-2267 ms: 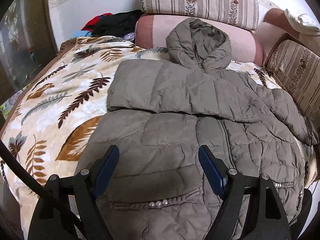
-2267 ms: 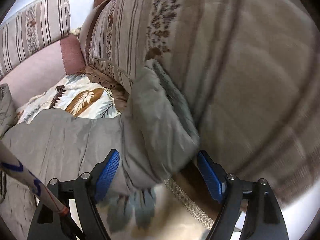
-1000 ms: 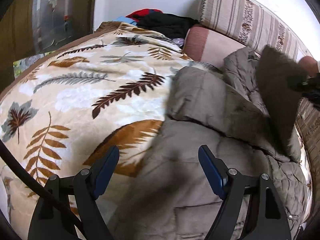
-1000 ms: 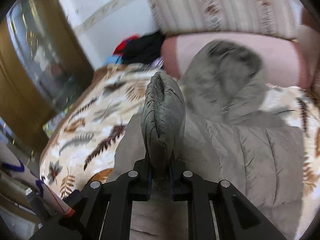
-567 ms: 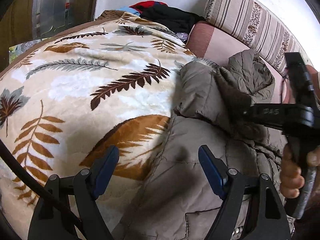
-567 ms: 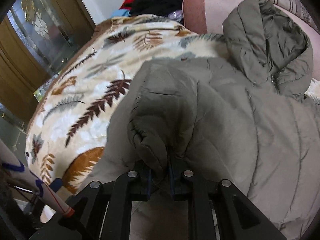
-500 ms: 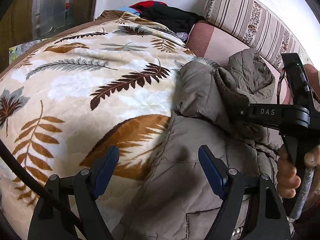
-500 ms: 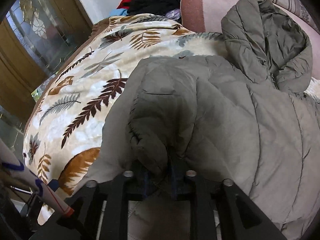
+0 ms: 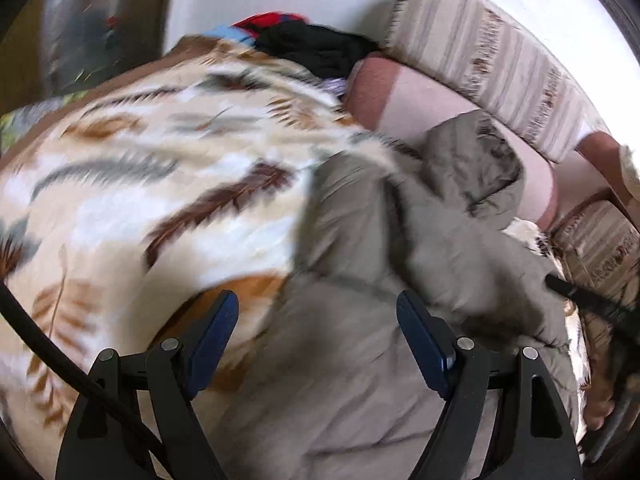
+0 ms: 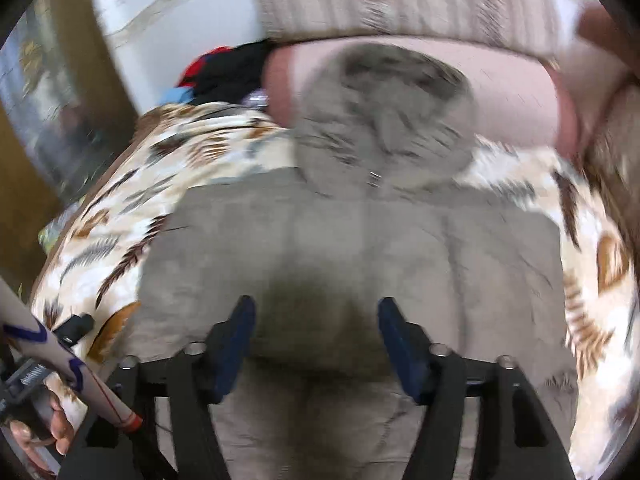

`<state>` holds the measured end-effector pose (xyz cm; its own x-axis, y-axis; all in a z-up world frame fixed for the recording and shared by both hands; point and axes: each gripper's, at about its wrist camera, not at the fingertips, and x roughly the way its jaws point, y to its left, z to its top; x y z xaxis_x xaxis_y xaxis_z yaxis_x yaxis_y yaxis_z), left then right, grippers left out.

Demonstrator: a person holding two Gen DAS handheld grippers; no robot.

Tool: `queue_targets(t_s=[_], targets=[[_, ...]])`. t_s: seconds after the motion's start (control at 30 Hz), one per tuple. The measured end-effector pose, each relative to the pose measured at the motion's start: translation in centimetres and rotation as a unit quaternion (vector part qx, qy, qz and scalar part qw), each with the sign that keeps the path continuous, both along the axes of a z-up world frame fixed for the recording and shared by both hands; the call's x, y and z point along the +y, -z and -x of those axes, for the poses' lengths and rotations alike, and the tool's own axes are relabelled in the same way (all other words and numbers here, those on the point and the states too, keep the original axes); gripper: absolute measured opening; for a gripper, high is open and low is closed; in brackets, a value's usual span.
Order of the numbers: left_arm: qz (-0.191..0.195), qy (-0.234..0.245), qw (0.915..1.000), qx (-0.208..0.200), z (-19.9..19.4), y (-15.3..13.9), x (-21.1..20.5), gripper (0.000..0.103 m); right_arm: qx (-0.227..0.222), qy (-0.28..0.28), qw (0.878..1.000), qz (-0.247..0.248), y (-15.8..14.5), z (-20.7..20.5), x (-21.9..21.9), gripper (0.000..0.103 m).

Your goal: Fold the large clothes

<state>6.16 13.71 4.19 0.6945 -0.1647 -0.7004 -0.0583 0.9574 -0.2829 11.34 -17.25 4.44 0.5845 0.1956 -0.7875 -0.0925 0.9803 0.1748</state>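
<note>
A grey-brown quilted hooded jacket [image 10: 360, 248] lies on the leaf-print blanket [image 9: 140, 200], both sleeves folded across its chest and its hood [image 10: 384, 120] against the pink bolster. My right gripper [image 10: 316, 340] is open and empty, above the folded sleeves. My left gripper [image 9: 316, 340] is open and empty over the jacket's [image 9: 360, 360] left edge. Both views are motion-blurred.
A pink bolster [image 9: 440, 108] and striped cushions [image 9: 480, 56] line the far side. A pile of black, red and blue clothes [image 9: 312, 44] lies at the far corner. A striped cushion [image 9: 600, 248] stands at the right. A wooden door [image 10: 40, 128] is at the left.
My right gripper carried the right sleeve across the jacket, laid it on the chest, opened and let go, then drew back. My left gripper stayed open and swung slightly.
</note>
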Motion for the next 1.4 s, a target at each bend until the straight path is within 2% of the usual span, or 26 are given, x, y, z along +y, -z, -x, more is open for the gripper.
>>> queue_targets(t_s=[0.1,0.17,0.27,0.3,0.37,0.43,0.5,0.53,0.57,0.67,0.77,0.8,0.87,0.93,1.0,1.13,1.2,1.23,1.27,1.3,1.33,1.4], targets=[[-0.032,0.018,0.9993,-0.004,-3.1,-0.9,-2.6,0.08,0.023,0.021,0.999,-0.024,1.9,-1.4,-1.5,0.061],[-0.051,0.021,0.9984,0.014,-5.5,-0.4,-4.0,0.08,0.034,0.025,0.999,-0.023,3.1,-2.1,-1.4,0.061],[-0.09,0.021,0.9914,0.093,-10.1,3.2,-5.2,0.08,0.049,0.032,0.998,-0.009,5.0,-2.9,-1.5,0.061],[-0.089,0.027,0.989,0.115,-11.0,4.4,-5.2,0.081,0.054,0.03,0.998,-0.007,5.4,-3.1,-1.6,0.061],[-0.051,0.033,0.9872,0.148,-12.2,5.7,-4.1,0.081,0.052,0.022,0.998,-0.009,4.9,-3.0,-1.9,0.061],[-0.026,0.026,0.9881,0.149,-12.3,4.7,-2.7,0.081,0.036,0.022,0.999,-0.014,3.3,-2.2,-3.6,0.063],[-0.034,0.022,0.9922,0.118,-11.9,3.0,-1.4,0.081,0.01,0.041,0.999,-0.007,1.4,-1.2,-6.6,0.079],[-0.038,0.022,0.9934,0.107,-11.8,2.5,-0.9,0.081,-0.002,0.06,0.998,-0.002,0.6,-0.8,-8.4,0.093],[-0.037,0.024,0.9945,0.095,-11.9,2.1,-0.2,0.081,-0.012,0.084,0.996,0.003,0.1,-0.4,-10.4,0.098],[0.004,0.04,0.9954,0.087,-13.1,2.1,1.5,0.085,0.005,0.154,0.988,-0.003,0.2,-0.2,-16.4,0.098],[0.08,0.077,0.9888,0.099,-14.9,3.6,2.4,0.087,0.047,0.19,0.978,-0.066,2.3,-0.5,-20.6,0.098],[0.097,0.087,0.9856,0.107,-15.5,4.2,2.3,0.087,0.062,0.205,0.972,-0.094,3.4,-0.6,-22.0,0.098],[0.116,0.11,0.9801,0.118,-16.4,5.2,1.6,0.087,0.069,0.212,0.969,-0.111,4.8,-0.9,-23.1,0.098],[0.121,0.137,0.9759,0.12,-17.3,5.9,0.0,0.087,0.073,0.205,0.968,-0.121,5.8,-1.3,-23.3,0.098],[0.112,0.169,0.9717,0.12,-17.9,6.7,-1.6,0.099,0.085,0.175,0.969,-0.153,7.3,-2.2,-23.2,0.098],[0.094,0.193,0.9704,0.11,-17.5,7.5,-3.9,0.103,0.099,0.139,0.968,-0.186,9.5,-3.3,-22.3,0.098],[0.066,0.194,0.9724,0.111,-17.2,7.5,-5.1,0.103,0.099,0.133,0.967,-0.194,10.1,-3.7,-21.5,0.091],[0.049,0.188,0.974,0.117,-17.3,7.5,-5.5,0.102,0.101,0.131,0.967,-0.194,10.1,-3.8,-20.9,0.074],[0.034,0.173,0.9768,0.122,-17.4,7.5,-5.9,0.094,0.102,0.133,0.967,-0.19,9.9,-4.0,-20.5,0.059],[0.029,0.163,0.9786,0.122,-17.4,7.3,-6.0,0.083,0.101,0.13,0.968,-0.187,9.7,-4.1,-20.1,0.052],[0.026,0.156,0.9802,0.12,-17.6,6.9,-6.2,0.078,0.101,0.126,0.97,-0.181,9.1,-4.3,-19.7,0.04],[0.017,0.147,0.9823,0.115,-18.7,6.2,-6.9,0.066,0.101,0.121,0.973,-0.169,8.3,-5.0,-19.4,0.033]])
